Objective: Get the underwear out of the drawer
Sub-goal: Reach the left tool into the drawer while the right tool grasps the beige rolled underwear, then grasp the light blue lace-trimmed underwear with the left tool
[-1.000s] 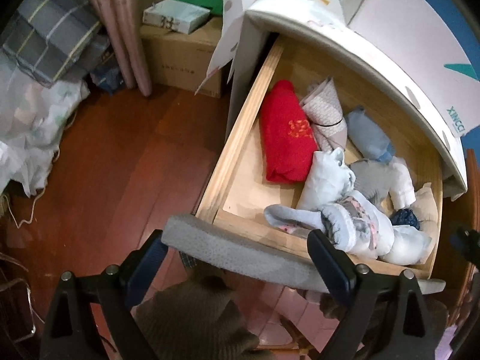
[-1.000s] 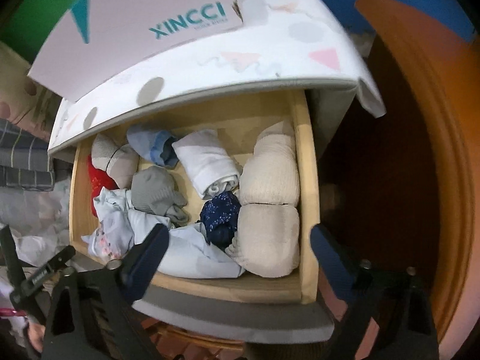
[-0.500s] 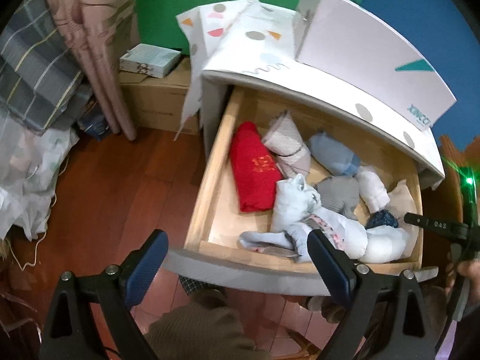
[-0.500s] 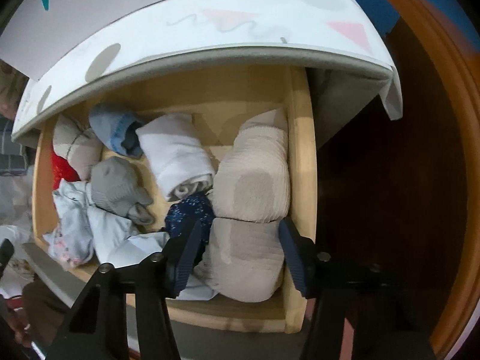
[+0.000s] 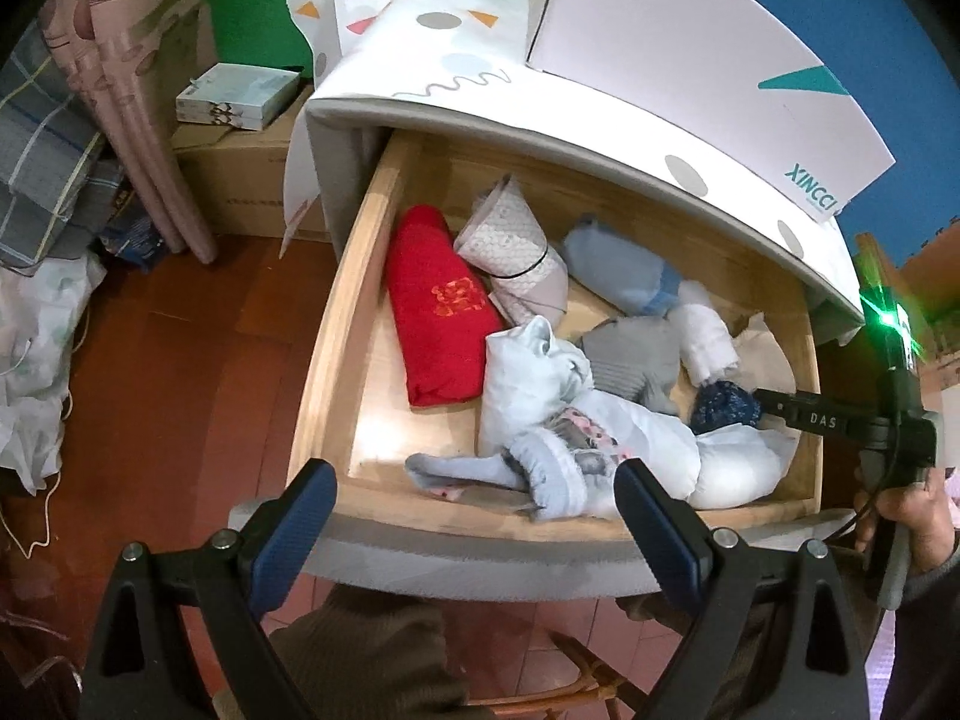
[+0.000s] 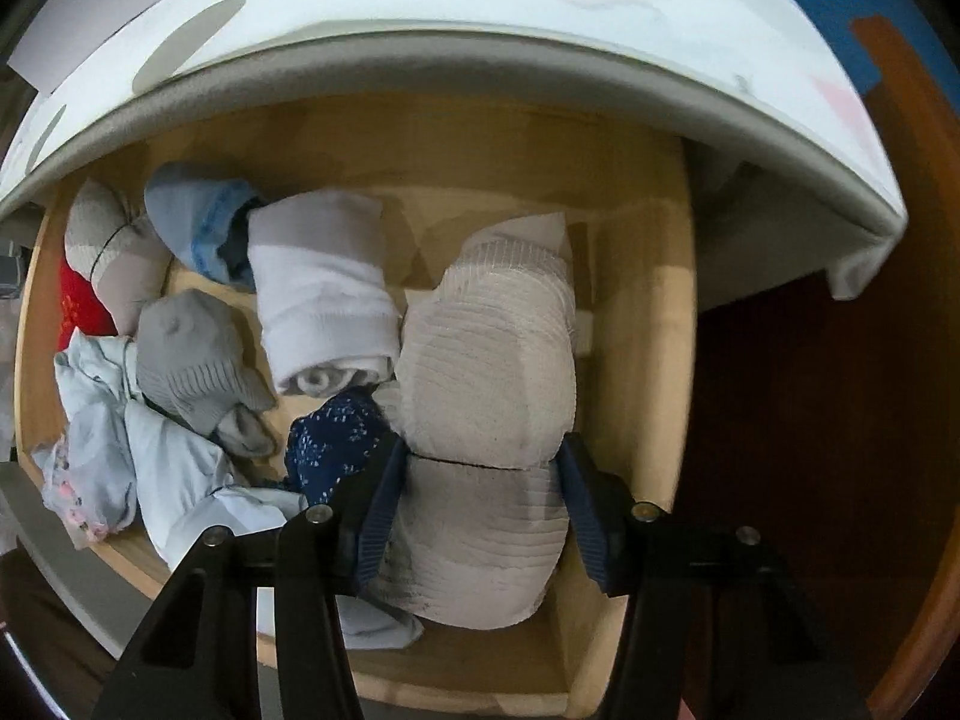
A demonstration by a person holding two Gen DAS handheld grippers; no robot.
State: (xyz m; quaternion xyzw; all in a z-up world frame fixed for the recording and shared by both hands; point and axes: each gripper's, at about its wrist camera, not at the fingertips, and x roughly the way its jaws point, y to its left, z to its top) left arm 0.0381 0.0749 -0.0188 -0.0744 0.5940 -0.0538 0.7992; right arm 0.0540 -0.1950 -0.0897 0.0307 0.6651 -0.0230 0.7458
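The wooden drawer [image 5: 336,312] stands pulled out, full of rolled clothes. In the right wrist view my right gripper [image 6: 480,480] points straight down at the drawer's right side. Its blue pads [image 6: 381,495] press on both flanks of a beige ribbed underwear bundle [image 6: 486,360], at the crease between its two halves. A dark blue patterned piece [image 6: 333,438] lies just left of it. In the left wrist view my left gripper [image 5: 474,510] hangs open over the drawer's front edge, holding nothing. The right gripper's body [image 5: 840,420] shows at that view's right, held by a hand.
Also in the drawer are a red roll [image 5: 441,312], a white roll [image 6: 324,294], a grey sock bundle [image 6: 192,354], a light blue roll [image 5: 624,276] and pale blue garments [image 5: 576,414]. The cabinet top [image 5: 480,78] overhangs the back. Cardboard boxes [image 5: 240,180] and curtains stand left.
My right gripper came down into the drawer and its jaws narrowed onto the beige bundle. My left gripper drew back and rolled a little, so more of the cabinet shows.
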